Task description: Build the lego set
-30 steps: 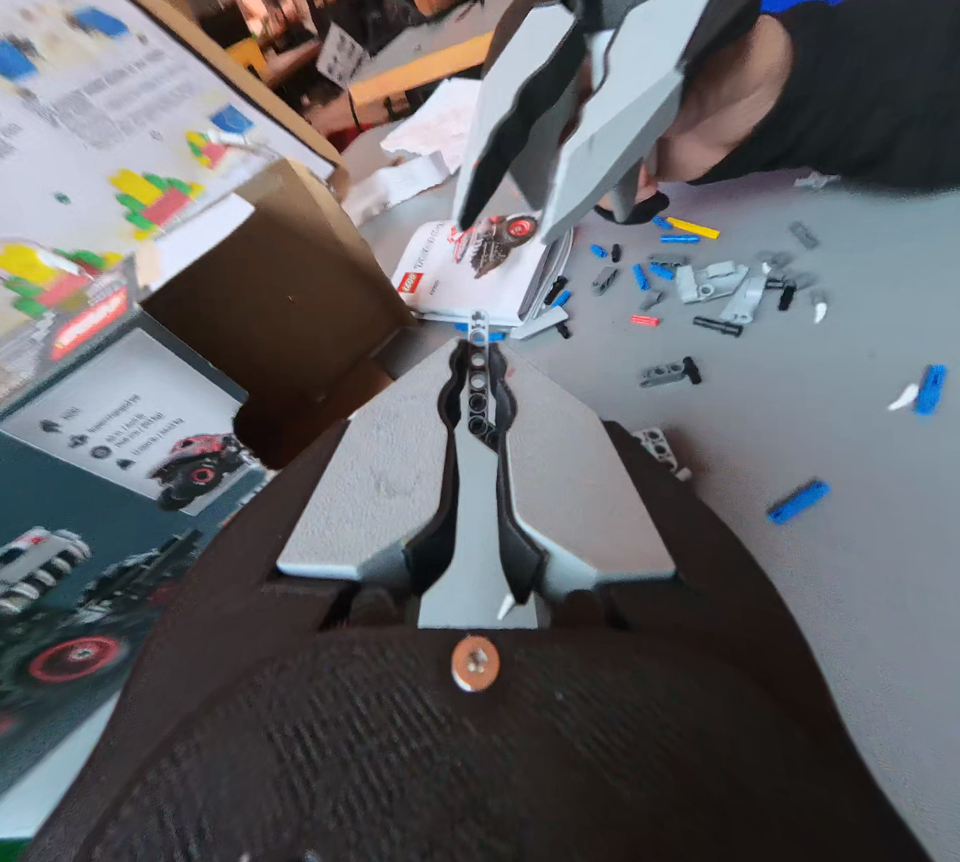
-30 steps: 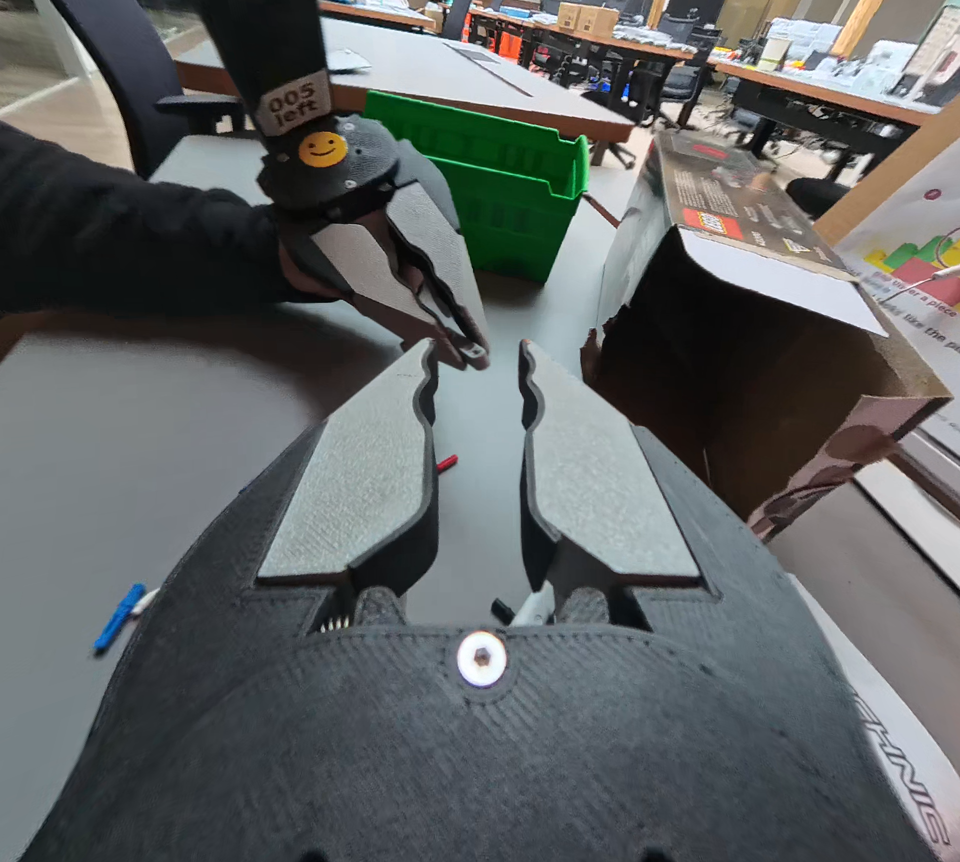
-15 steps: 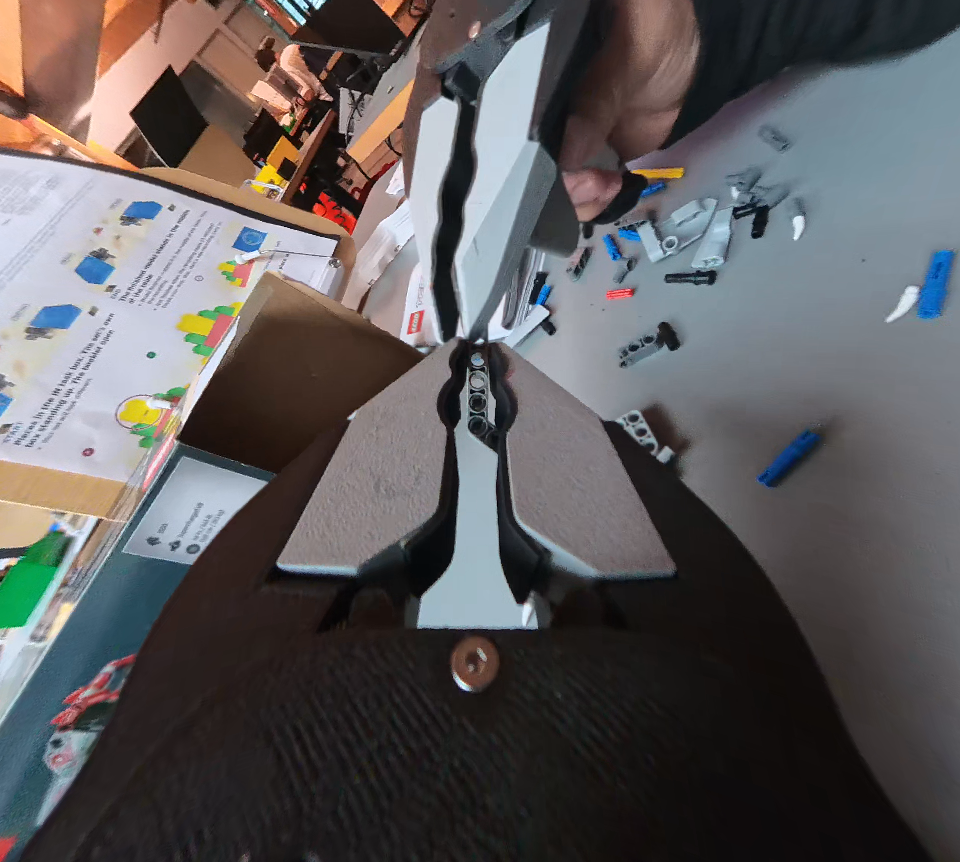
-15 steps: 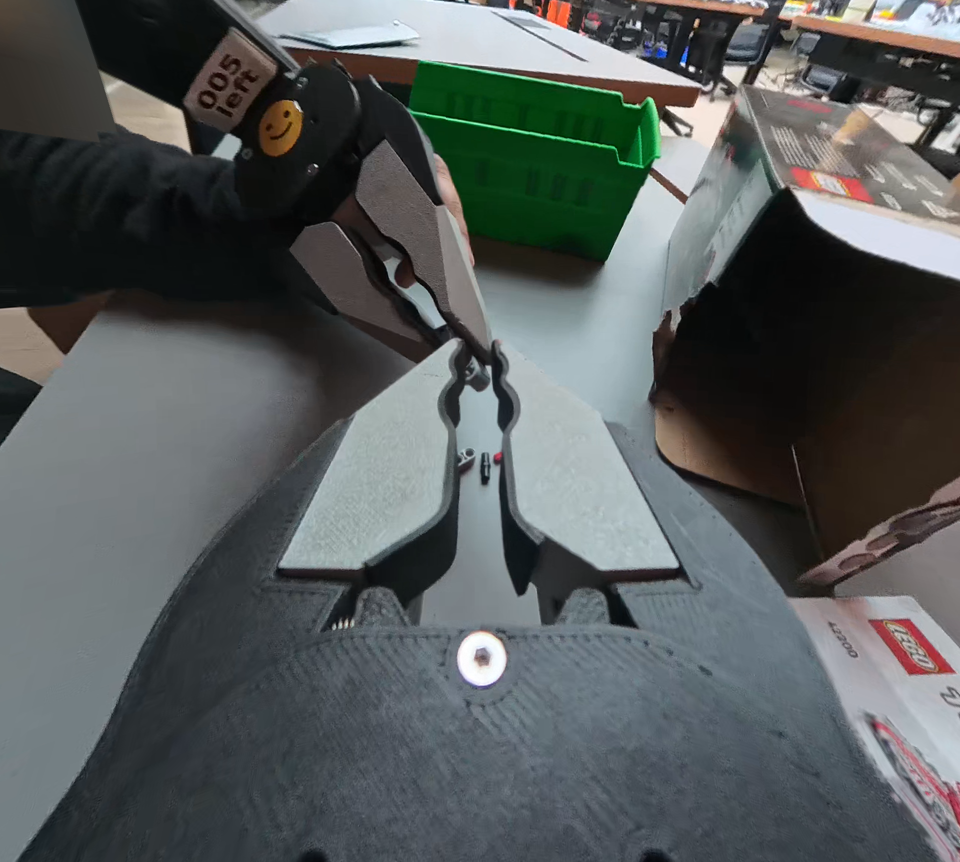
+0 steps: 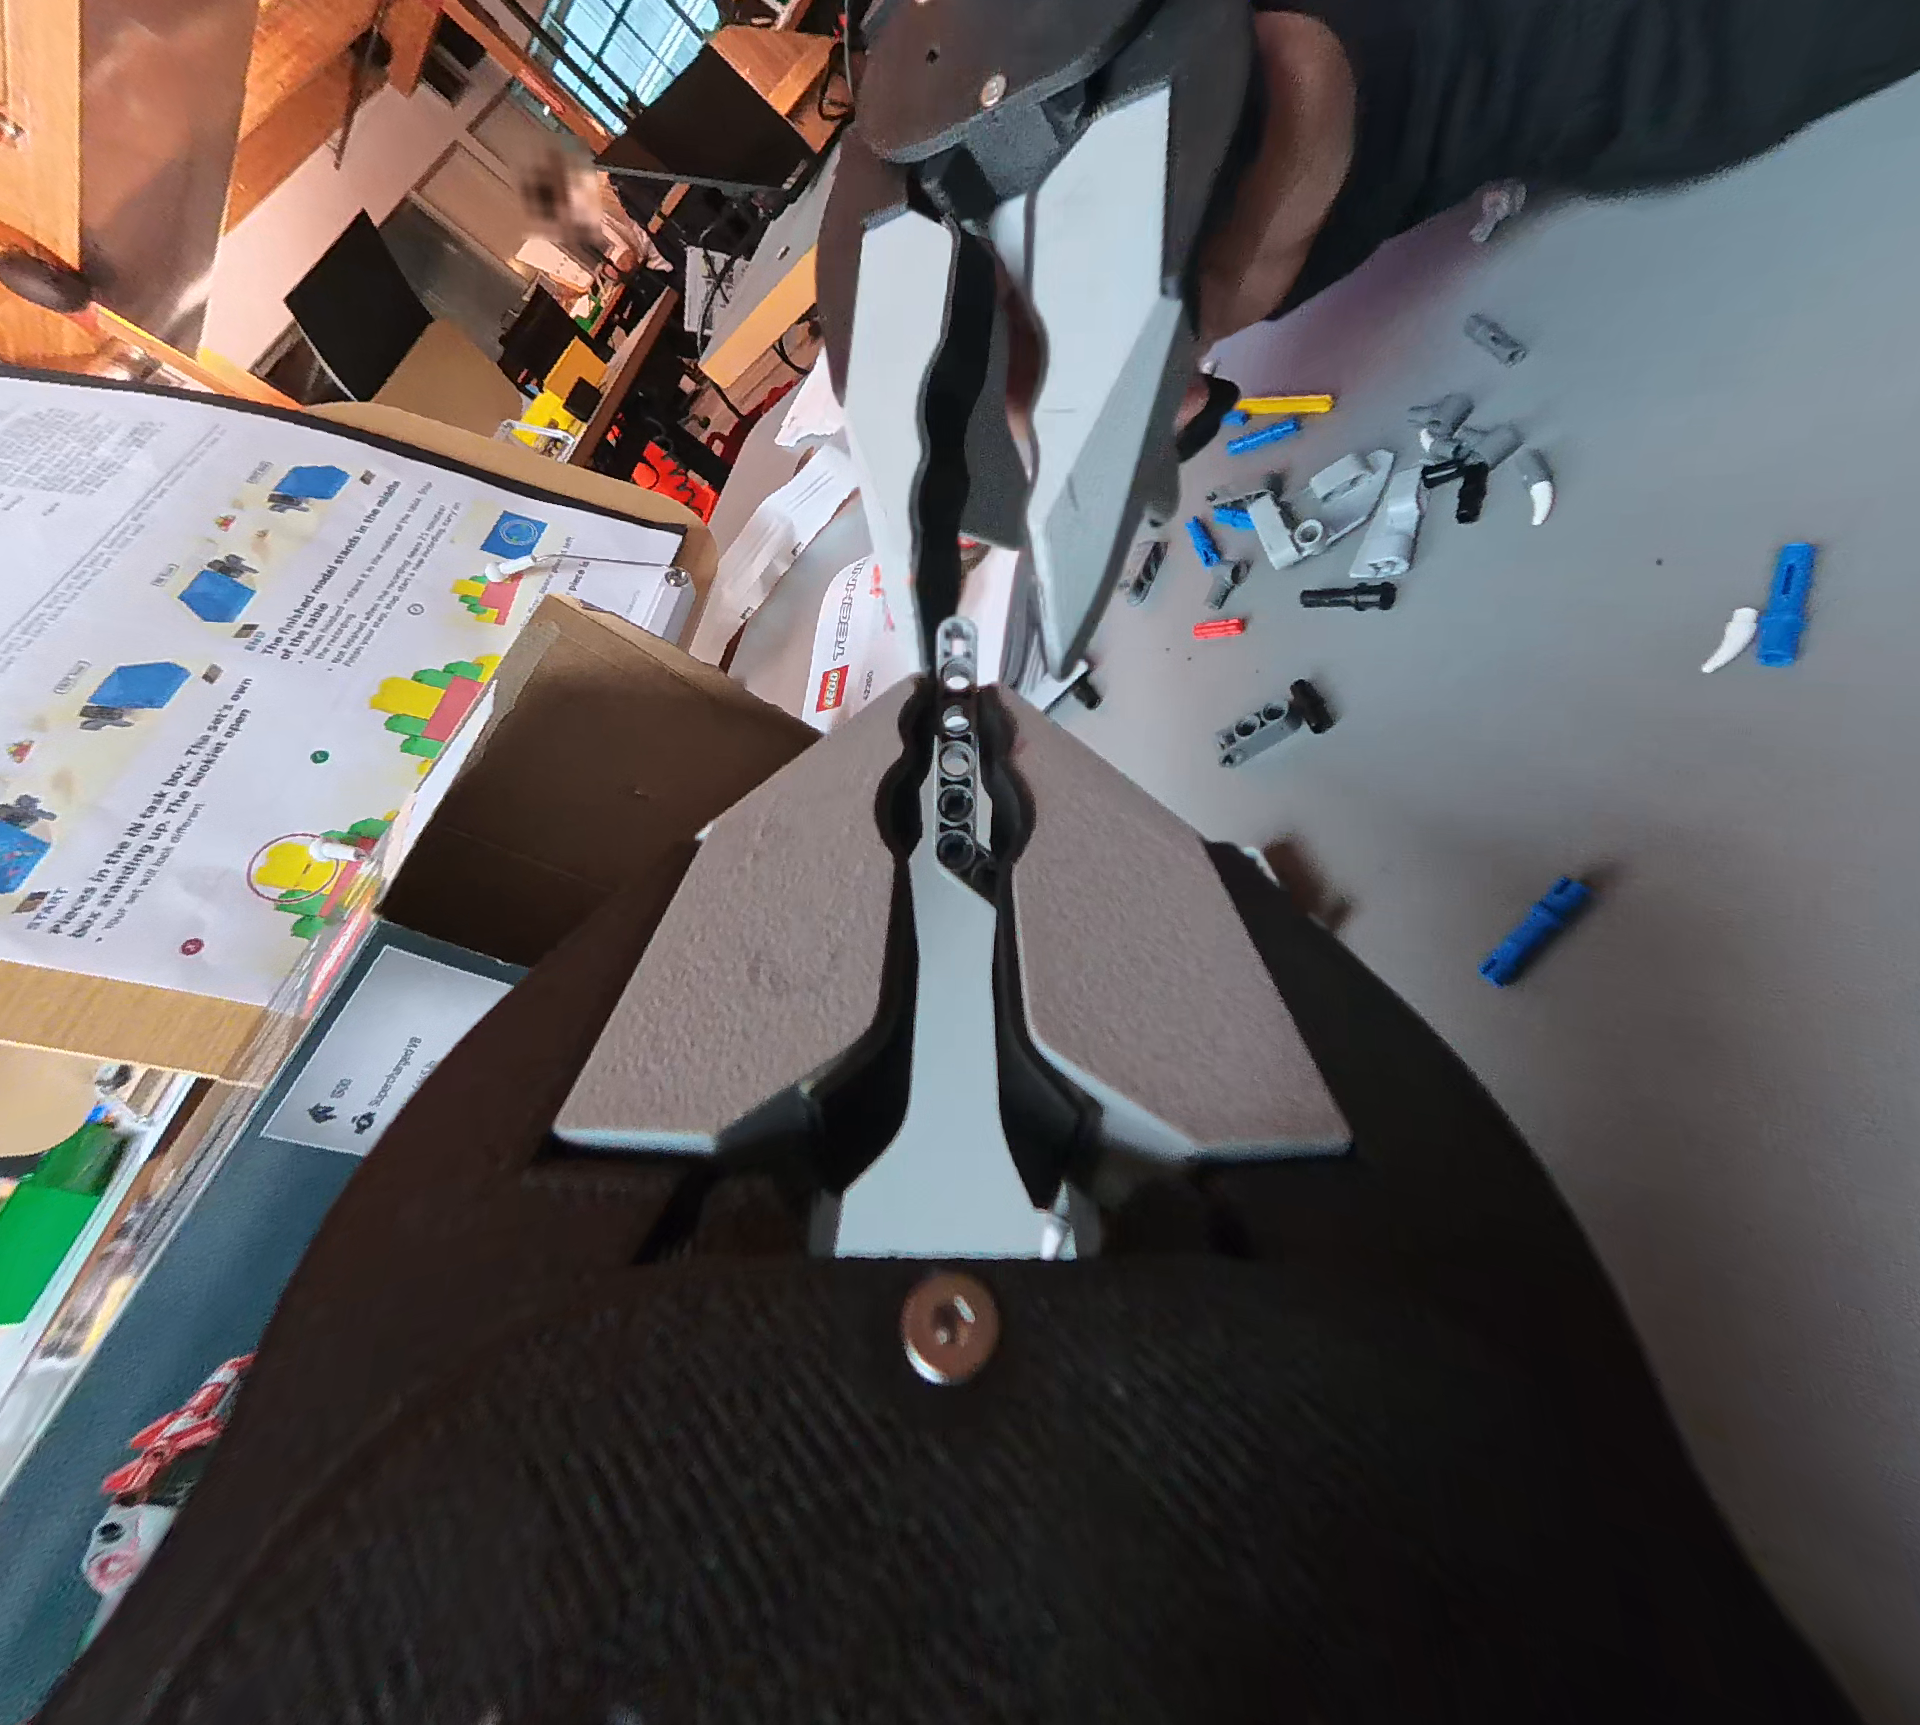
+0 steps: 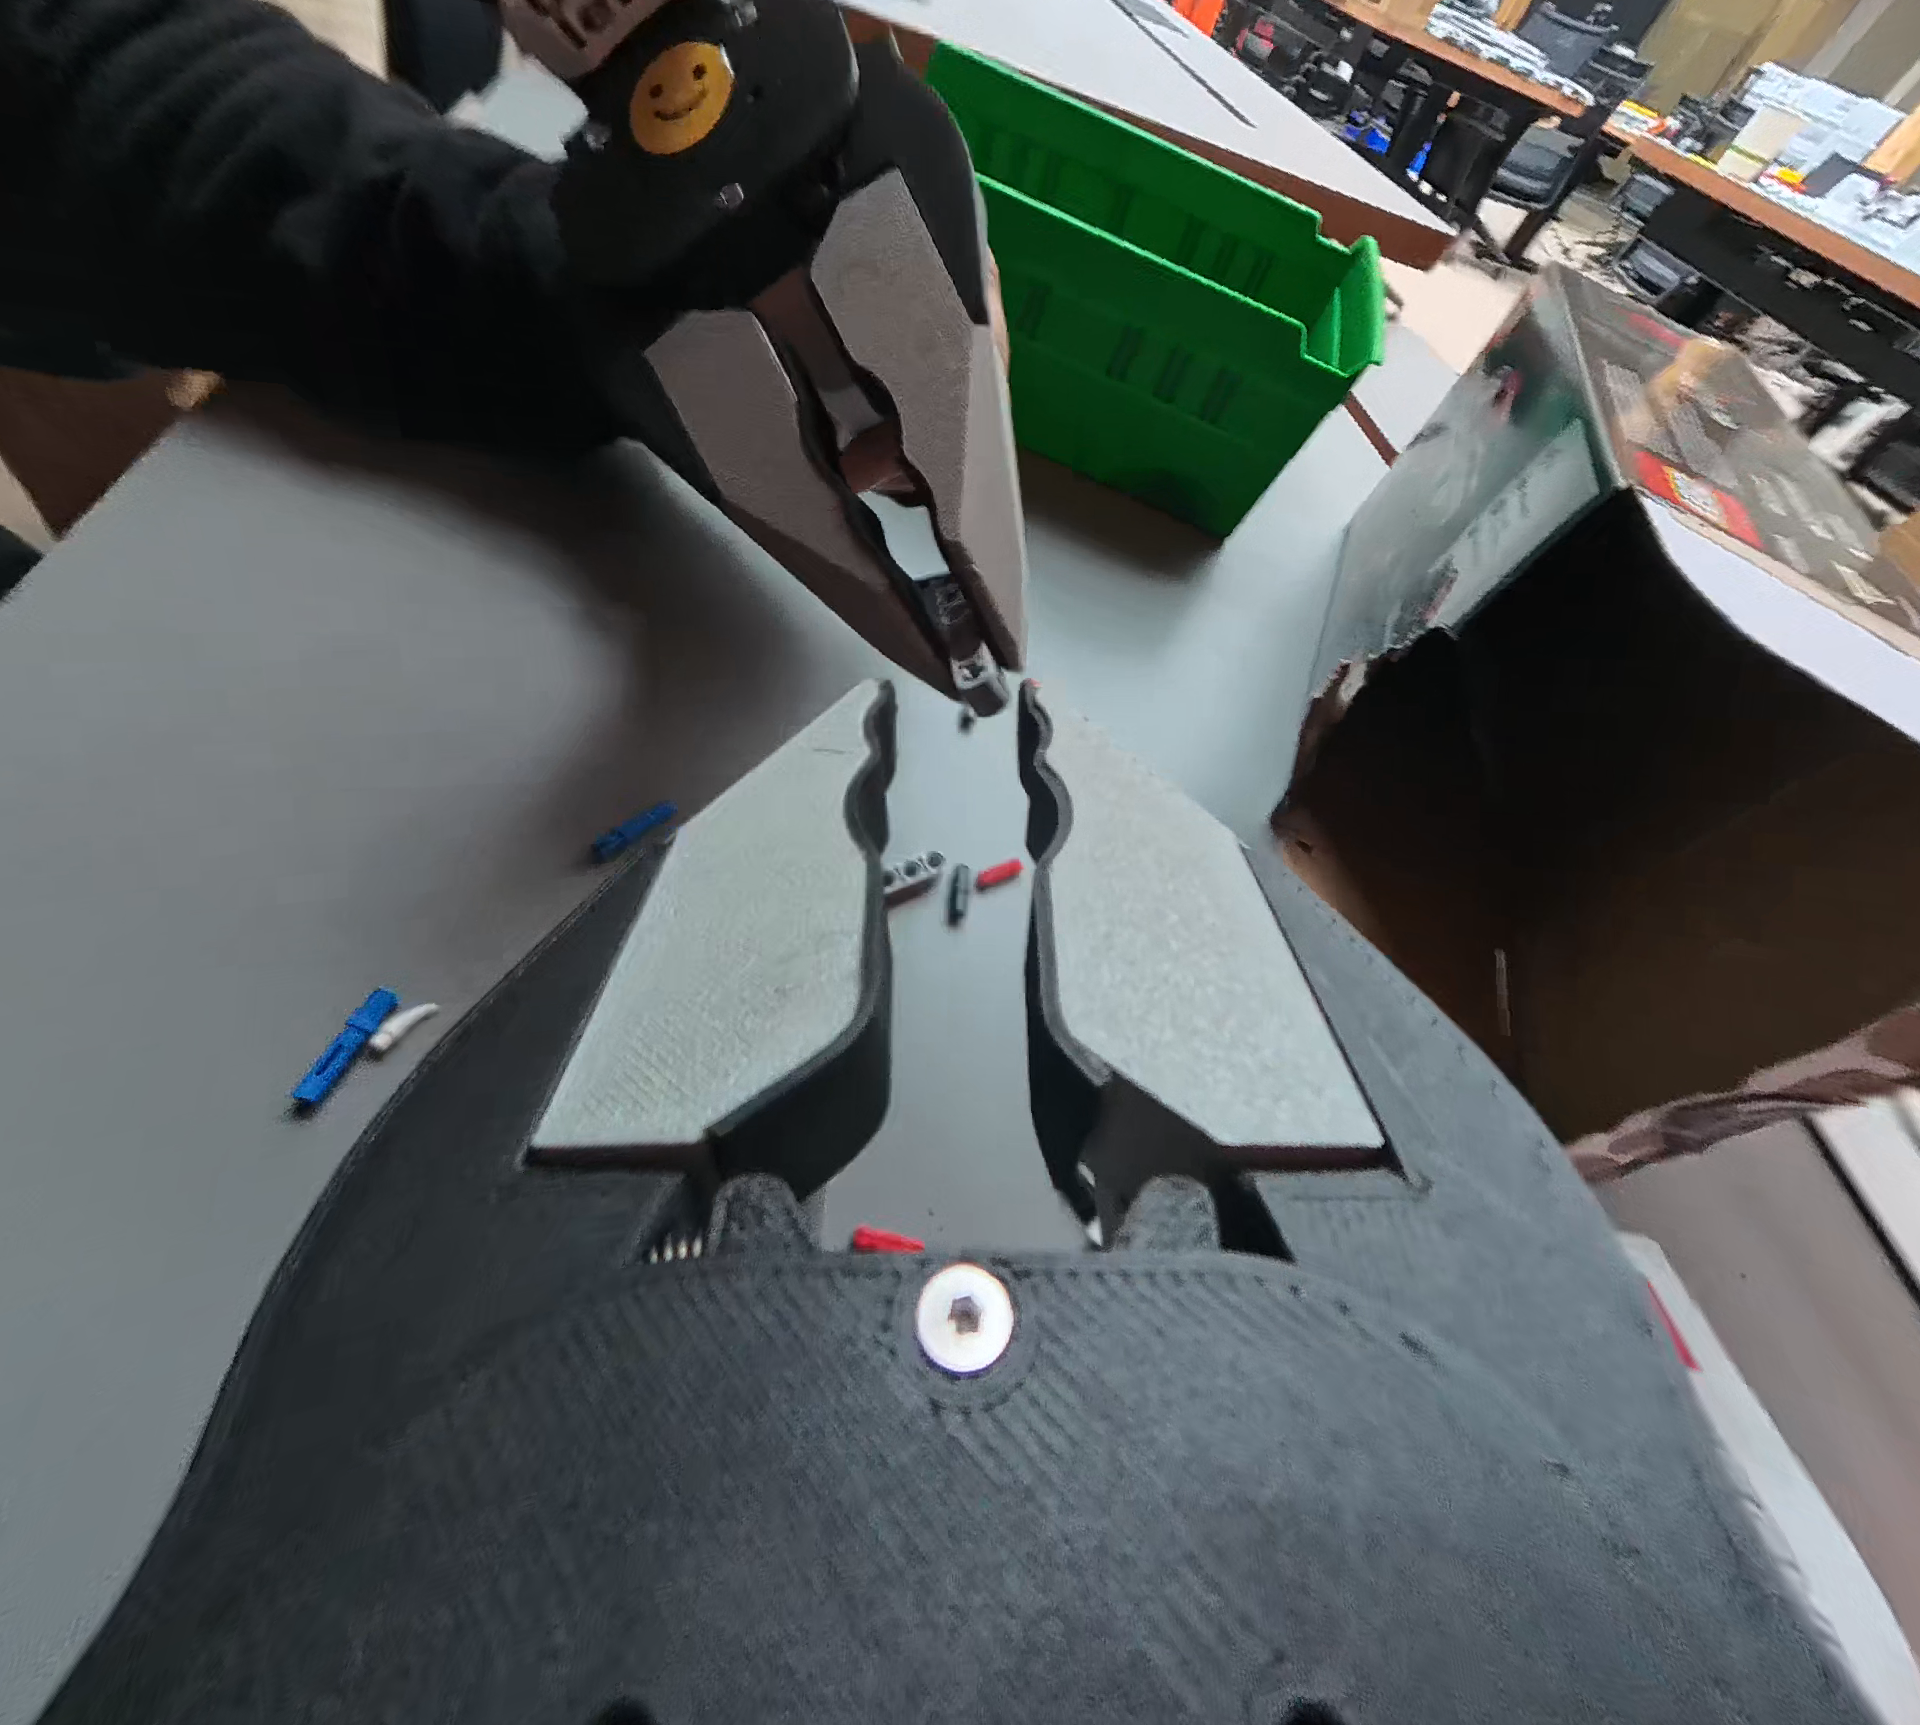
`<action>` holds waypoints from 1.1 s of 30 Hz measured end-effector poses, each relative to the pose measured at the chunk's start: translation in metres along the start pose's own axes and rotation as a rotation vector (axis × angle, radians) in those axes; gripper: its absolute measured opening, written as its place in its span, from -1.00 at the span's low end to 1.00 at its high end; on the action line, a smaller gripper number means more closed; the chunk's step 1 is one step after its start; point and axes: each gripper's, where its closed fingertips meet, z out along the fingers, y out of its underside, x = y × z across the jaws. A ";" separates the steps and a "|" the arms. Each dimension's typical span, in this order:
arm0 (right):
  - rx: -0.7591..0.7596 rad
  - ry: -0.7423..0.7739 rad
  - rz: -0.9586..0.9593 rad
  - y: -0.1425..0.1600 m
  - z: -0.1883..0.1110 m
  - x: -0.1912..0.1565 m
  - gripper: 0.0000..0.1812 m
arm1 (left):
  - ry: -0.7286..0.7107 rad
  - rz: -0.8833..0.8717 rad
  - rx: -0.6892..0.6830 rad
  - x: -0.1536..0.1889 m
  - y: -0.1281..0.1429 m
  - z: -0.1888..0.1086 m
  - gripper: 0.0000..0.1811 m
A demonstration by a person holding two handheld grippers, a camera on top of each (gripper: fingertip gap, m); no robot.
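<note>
Grey beam (image 5: 954, 745) between left tongs (image 5: 956, 699)

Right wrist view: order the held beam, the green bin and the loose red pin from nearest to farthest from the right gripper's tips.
1. Held beam, just ahead of the right gripper.
2. Red pin, on the table beneath the fingers.
3. Green bin, far behind.

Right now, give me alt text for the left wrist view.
The left hand-held gripper is shut on a perforated lego beam, tip to tip with the right hand-held gripper above a grey table strewn with small pieces.
</note>
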 end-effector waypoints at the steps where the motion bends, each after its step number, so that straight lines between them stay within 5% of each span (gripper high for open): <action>1: -0.027 0.035 -0.030 0.003 -0.001 0.004 -0.82 | 0.008 -0.009 0.007 0.001 -0.001 0.000 -0.94; 3: -0.056 0.066 -0.109 0.004 -0.001 0.004 -0.97 | 0.018 -0.025 0.003 0.002 -0.002 0.000 -0.94; 11: -0.086 0.105 -0.201 0.001 0.001 0.002 -0.90 | 0.096 -0.190 0.059 0.003 -0.008 -0.002 -0.94; 19: -0.131 0.109 0.163 0.027 0.011 0.022 -1.00 | 0.320 -0.873 0.078 -0.002 0.015 0.005 -0.94; 22: -0.090 0.069 0.327 0.024 0.010 0.025 -0.90 | 0.387 -1.061 0.367 -0.023 -0.009 -0.010 -0.93; 24: 0.011 -0.048 0.403 0.007 0.010 0.013 -0.83 | 0.413 -1.067 0.469 -0.028 -0.018 -0.017 -0.93; 26: 0.081 -0.109 0.444 -0.006 0.008 0.008 -0.72 | 0.425 -1.034 0.426 -0.021 -0.016 -0.014 -0.94; 33: 0.049 -0.131 0.432 -0.003 0.015 -0.001 -1.00 | 0.413 -1.024 0.396 -0.016 -0.013 -0.006 -0.94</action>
